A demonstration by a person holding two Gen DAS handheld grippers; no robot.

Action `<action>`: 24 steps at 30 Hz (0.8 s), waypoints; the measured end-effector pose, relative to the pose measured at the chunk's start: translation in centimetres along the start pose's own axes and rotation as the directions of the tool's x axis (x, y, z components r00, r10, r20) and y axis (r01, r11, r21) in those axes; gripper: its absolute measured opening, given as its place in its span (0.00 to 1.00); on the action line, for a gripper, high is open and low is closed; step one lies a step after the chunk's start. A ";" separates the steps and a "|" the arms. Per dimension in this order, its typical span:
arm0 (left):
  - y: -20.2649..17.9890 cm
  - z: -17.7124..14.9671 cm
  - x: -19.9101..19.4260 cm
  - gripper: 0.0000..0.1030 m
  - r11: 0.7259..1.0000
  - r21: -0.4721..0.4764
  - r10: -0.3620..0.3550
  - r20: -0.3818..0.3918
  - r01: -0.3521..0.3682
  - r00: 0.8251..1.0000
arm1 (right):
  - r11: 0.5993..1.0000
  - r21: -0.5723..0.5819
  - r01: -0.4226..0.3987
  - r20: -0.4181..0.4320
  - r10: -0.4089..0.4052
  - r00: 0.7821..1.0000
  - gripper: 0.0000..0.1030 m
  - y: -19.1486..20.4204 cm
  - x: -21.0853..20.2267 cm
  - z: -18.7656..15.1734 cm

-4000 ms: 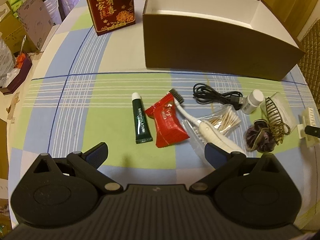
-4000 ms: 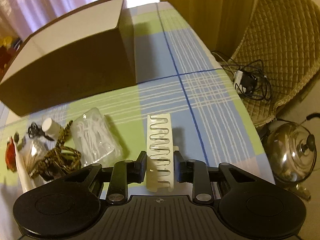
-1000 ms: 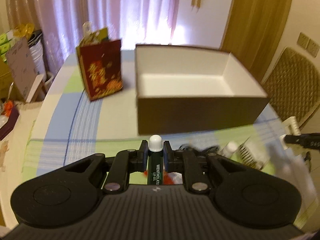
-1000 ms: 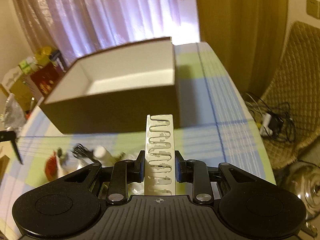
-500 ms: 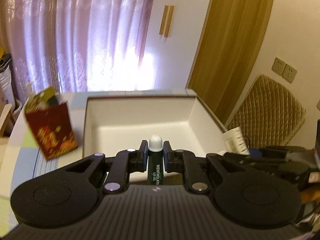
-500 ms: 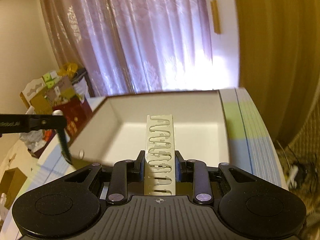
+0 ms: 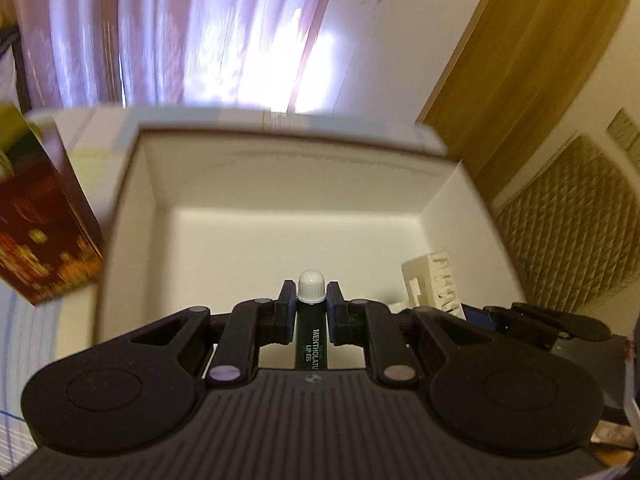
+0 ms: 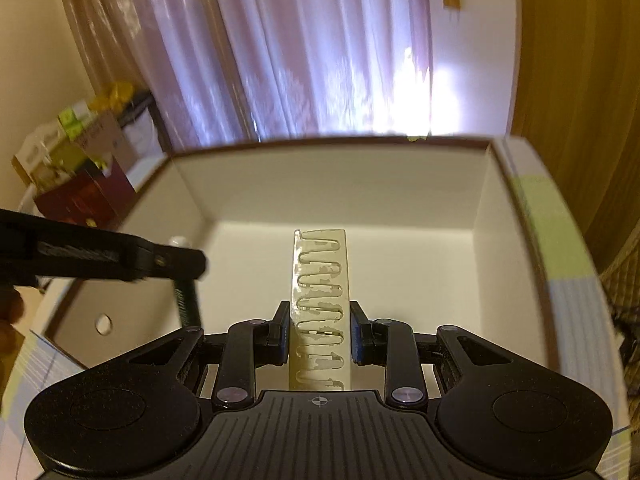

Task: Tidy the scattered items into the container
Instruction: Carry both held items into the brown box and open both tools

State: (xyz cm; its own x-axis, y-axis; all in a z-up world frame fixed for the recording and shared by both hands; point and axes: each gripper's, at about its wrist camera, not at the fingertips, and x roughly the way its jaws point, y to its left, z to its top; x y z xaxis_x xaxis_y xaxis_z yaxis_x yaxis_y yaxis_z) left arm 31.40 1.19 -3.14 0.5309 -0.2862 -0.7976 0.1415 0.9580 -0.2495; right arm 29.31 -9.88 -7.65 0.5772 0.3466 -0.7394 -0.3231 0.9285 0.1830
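Observation:
The brown box with a white inside [image 7: 280, 184] fills the left wrist view, and its far wall [image 8: 320, 184] spans the right wrist view. My left gripper [image 7: 311, 300] is shut on a dark green lip gel tube [image 7: 311, 340] with a white cap, held over the box's near part. My right gripper [image 8: 319, 320] is shut on a cream slotted hair clip [image 8: 320, 272], also above the open box. In the right wrist view, the left gripper [image 8: 182, 262] reaches in from the left with the tube [image 8: 186, 300] hanging down. The clip [image 7: 436, 280] shows at the right in the left wrist view.
A red gift bag [image 7: 40, 240] stands to the left of the box. A quilted chair back [image 7: 568, 240] is at the right. Stacked cartons [image 8: 72, 140] sit by the curtain. The checked tablecloth [image 8: 560, 256] shows along the box's right side.
Both grippers have come closer over the box and tipped down, so its inside now fills the views. The tube and the clip stay held.

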 end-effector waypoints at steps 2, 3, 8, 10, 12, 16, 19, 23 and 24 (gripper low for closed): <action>0.5 -0.3 1.9 0.11 1.000 -0.020 0.005 -0.048 -0.005 0.999 | 1.000 0.004 0.002 -0.038 -0.002 0.999 0.30 -0.3 0.9 -0.1; 0.6 -0.5 2.6 0.11 1.000 -0.028 0.008 -0.067 -0.010 0.998 | 1.000 0.006 0.001 -0.056 -0.001 0.998 0.30 -0.5 1.2 -0.2; 0.8 -1.2 5.1 0.12 0.999 -0.043 0.024 -0.159 -0.031 0.987 | 1.000 0.010 0.002 -0.136 0.000 0.991 0.30 -1.1 2.7 -0.1; 0.9 -1.4 5.6 0.12 0.998 -0.045 0.029 -0.179 -0.037 0.983 | 1.000 0.015 -0.004 -0.151 0.007 0.988 0.30 -1.3 3.0 0.1; 1.0 -1.5 5.7 0.12 0.998 -0.046 0.036 -0.193 -0.045 0.981 | 1.000 0.017 -0.008 -0.163 0.010 0.987 0.30 -1.4 3.1 0.0; 0.6 -1.4 5.2 0.16 0.998 -0.023 0.058 -0.186 -0.063 0.981 | 1.000 0.018 -0.014 -0.182 0.017 0.983 0.30 -1.3 3.0 0.3; 0.3 -1.2 4.5 0.22 0.998 -0.007 0.068 -0.169 -0.070 0.983 | 1.000 0.018 -0.016 -0.189 0.019 0.982 0.31 -1.1 2.7 0.4; 0.2 -0.9 3.8 0.30 0.997 0.000 0.080 -0.152 -0.081 0.985 | 1.000 -0.014 0.018 -0.131 -0.020 0.991 0.96 -0.9 1.4 0.6; 0.2 -0.9 3.5 0.32 0.997 -0.004 0.080 -0.145 -0.081 0.986 | 0.999 -0.037 0.026 -0.114 -0.030 0.993 0.96 -0.7 0.9 0.6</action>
State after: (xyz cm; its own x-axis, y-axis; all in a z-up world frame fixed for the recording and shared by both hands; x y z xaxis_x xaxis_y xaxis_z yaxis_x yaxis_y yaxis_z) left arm 32.59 0.37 -6.50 0.4139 -0.2085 -0.8861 0.0943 0.9780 -0.1861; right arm 30.50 -10.10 -8.07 0.4975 0.3013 -0.8134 -0.3353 0.9316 0.1400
